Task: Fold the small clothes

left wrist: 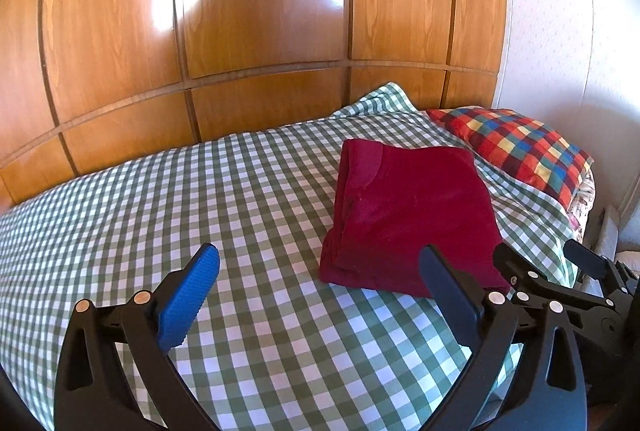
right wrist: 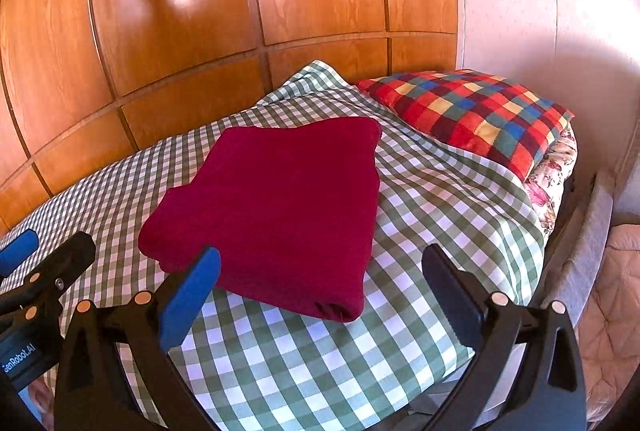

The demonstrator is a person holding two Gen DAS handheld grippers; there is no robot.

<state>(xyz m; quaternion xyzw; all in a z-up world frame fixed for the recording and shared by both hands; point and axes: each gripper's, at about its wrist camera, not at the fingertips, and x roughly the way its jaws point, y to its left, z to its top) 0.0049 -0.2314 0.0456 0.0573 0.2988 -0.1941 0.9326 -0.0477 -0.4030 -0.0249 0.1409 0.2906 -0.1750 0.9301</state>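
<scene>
My left wrist camera looks forward and slightly down between my spread fingers, low and near the checked bedspread [left wrist: 240, 191], toward the wooden wardrobe [left wrist: 260, 11]. My right wrist camera sits just beside it, facing the same way. Both share the folded red garment [right wrist: 276, 199] and patchwork pillow [right wrist: 472, 111], probably from similar height.

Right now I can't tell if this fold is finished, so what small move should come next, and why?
Probably draw both grippers back and leave it. The red garment already lies as a compact folded rectangle on the checked bedspread. The left gripper and right gripper are both open and hold nothing. A light press on the slightly uneven left edge is the only touch-up I'd consider.
</scene>
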